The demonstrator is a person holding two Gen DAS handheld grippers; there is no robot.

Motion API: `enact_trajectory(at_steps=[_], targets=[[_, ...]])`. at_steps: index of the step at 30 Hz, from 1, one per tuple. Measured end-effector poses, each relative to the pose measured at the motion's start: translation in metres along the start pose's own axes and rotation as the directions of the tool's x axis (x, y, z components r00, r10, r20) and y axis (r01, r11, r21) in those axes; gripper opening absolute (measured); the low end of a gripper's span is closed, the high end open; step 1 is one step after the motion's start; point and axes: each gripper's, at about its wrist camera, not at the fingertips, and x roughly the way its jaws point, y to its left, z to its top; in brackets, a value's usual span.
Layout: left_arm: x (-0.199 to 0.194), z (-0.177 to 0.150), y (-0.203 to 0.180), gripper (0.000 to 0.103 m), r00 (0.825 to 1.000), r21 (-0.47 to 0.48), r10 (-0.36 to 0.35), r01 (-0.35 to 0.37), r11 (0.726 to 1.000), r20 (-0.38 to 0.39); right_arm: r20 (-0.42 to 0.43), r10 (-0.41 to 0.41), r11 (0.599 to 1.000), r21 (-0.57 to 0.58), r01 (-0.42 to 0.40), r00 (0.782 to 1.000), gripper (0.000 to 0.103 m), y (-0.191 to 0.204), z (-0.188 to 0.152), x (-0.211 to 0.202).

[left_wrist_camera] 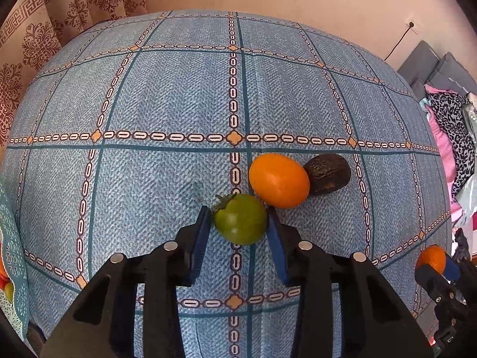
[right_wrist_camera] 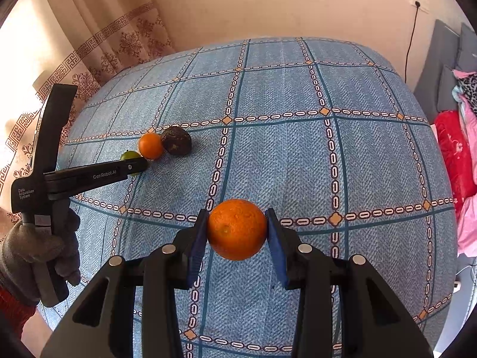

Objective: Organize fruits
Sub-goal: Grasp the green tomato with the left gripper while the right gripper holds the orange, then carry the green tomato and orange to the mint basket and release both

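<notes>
**Inspector:** Report from the left edge.

**Assistant:** A teal perforated basket [left_wrist_camera: 13, 256] sits at the far left, fruit inside only partly visible. The left gripper [left_wrist_camera: 240, 219] has its blue pads on either side of a green tomato [left_wrist_camera: 241, 219]; the tomato fills the gap between the fingers, and both pads appear to touch it. A gloved hand [right_wrist_camera: 35, 253] holds that gripper's handle.

**Inspector:** Beyond the tomato?

**Assistant:** A smooth orange fruit [left_wrist_camera: 279, 180] lies just beyond and right of the tomato, touching or nearly so. A dark wrinkled fruit [left_wrist_camera: 328, 174] rests against its right side. Both sit on the blue checked tablecloth [left_wrist_camera: 167, 95].

**Inspector:** The right side?

**Assistant:** The right gripper [right_wrist_camera: 237, 229] is clamped on a dimpled orange [right_wrist_camera: 237, 229], held near the table's front, well apart from the other fruit. Whether it is lifted clear of the cloth, I cannot tell.
</notes>
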Motion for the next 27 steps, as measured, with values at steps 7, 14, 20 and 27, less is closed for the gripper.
enact_trajectory(at_steps=[7, 14, 20, 27], targets=[[-0.012, -0.009, 0.006, 0.035, 1.0, -0.011, 0.001, -0.001, 1.0, 0.008, 0.002, 0.015, 1.0, -0.014, -0.015, 1.0, 0.039, 0.012, 0.001, 0.0], [-0.034, -0.021, 0.022, 0.035, 0.999, -0.043, 0.018, -0.017, 0.999, 0.032, -0.002, 0.039, 0.998, -0.041, -0.039, 0.999, 0.039, 0.029, 0.002, 0.001], [-0.055, -0.032, 0.043, 0.035, 0.998, -0.073, 0.039, -0.035, 0.997, 0.055, -0.007, 0.064, 0.995, -0.078, -0.064, 0.998, 0.039, 0.051, 0.0, 0.002], [-0.084, -0.046, 0.073, 0.035, 0.993, -0.105, 0.075, -0.066, 0.992, 0.089, -0.014, 0.097, 0.988, -0.119, -0.098, 0.995, 0.039, 0.086, 0.0, 0.005]])
